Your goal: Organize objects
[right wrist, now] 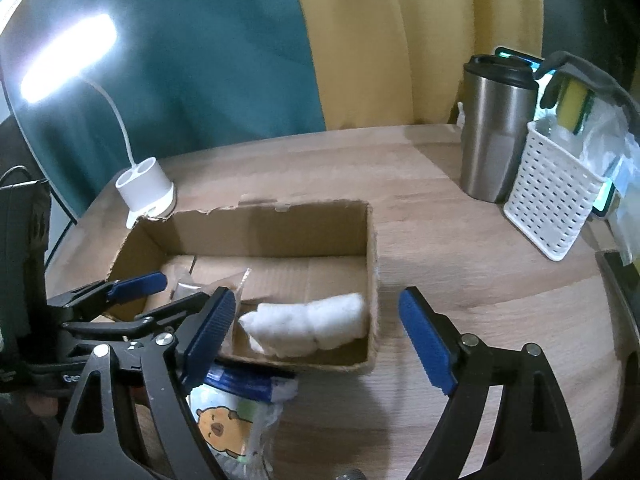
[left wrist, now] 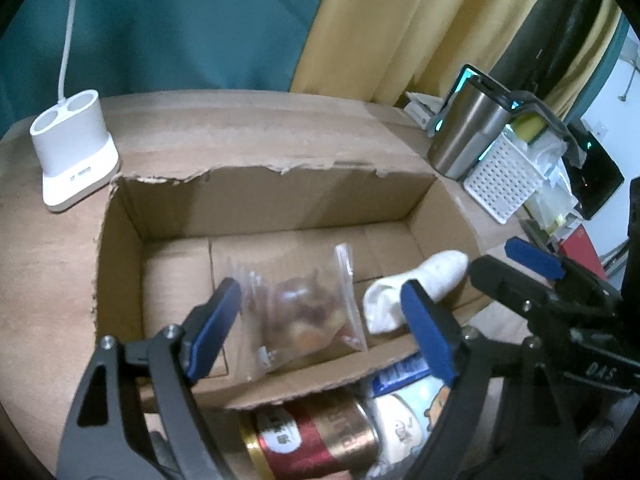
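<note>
An open cardboard box (left wrist: 280,196) (right wrist: 256,220) sits on the wooden table. Inside lie a clear snack bag (left wrist: 308,312) and a rolled white sock (left wrist: 416,288) (right wrist: 312,326). In front of the box lie a red and gold can (left wrist: 320,432) and a white packet with a cartoon animal (left wrist: 404,412) (right wrist: 228,424). My left gripper (left wrist: 324,320) is open and empty above the box's near wall. My right gripper (right wrist: 316,328) is open and empty, hovering at the box's near right corner. It also shows in the left wrist view (left wrist: 512,264).
A white lamp base (left wrist: 74,148) (right wrist: 146,192) stands left of the box. A steel tumbler (left wrist: 468,132) (right wrist: 496,128) and a white perforated basket (left wrist: 508,176) (right wrist: 552,204) with a sponge stand at the right. Curtains hang behind.
</note>
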`<control>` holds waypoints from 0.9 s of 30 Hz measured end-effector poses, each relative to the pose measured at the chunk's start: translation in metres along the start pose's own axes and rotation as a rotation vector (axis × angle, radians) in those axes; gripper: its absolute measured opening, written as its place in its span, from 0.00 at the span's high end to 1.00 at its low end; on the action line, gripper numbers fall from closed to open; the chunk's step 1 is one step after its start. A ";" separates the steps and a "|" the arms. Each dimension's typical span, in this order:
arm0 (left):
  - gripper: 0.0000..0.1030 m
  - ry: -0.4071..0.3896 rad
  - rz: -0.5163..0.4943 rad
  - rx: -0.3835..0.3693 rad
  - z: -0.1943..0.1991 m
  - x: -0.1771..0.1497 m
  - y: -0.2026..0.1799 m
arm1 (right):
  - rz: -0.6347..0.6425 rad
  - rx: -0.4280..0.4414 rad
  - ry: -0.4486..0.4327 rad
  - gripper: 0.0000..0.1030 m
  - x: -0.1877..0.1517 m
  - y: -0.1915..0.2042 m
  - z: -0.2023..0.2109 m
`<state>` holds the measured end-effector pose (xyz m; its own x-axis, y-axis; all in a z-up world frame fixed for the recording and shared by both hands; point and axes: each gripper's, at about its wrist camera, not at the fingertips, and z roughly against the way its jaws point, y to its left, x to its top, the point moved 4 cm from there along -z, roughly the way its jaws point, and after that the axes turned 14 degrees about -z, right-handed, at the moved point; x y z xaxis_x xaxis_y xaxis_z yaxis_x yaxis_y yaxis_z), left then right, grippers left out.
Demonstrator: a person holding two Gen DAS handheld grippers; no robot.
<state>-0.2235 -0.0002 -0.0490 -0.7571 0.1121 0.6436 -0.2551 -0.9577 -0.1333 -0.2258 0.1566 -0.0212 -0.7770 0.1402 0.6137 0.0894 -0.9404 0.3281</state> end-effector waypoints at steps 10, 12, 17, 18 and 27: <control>0.19 -0.049 -0.017 0.046 0.027 -0.004 -0.005 | 0.001 0.005 -0.010 0.16 -0.005 -0.006 0.013; 0.19 -0.063 -0.016 0.055 0.034 -0.006 -0.006 | 0.003 0.007 -0.012 0.16 -0.008 -0.007 0.017; 0.19 -0.083 -0.012 0.073 0.049 -0.018 -0.008 | 0.013 0.019 -0.010 0.16 -0.017 -0.004 0.024; 0.19 -0.086 -0.012 0.074 0.052 -0.021 -0.008 | 0.015 0.021 -0.009 0.16 -0.019 -0.004 0.025; 0.19 -0.102 0.002 0.099 0.070 -0.039 -0.008 | 0.027 0.038 -0.005 0.16 -0.035 0.003 0.034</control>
<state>-0.1503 -0.0150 -0.0204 -0.6908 0.0877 0.7177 -0.1895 -0.9799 -0.0626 -0.1773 0.1591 -0.0169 -0.7710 0.1169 0.6260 0.1338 -0.9313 0.3387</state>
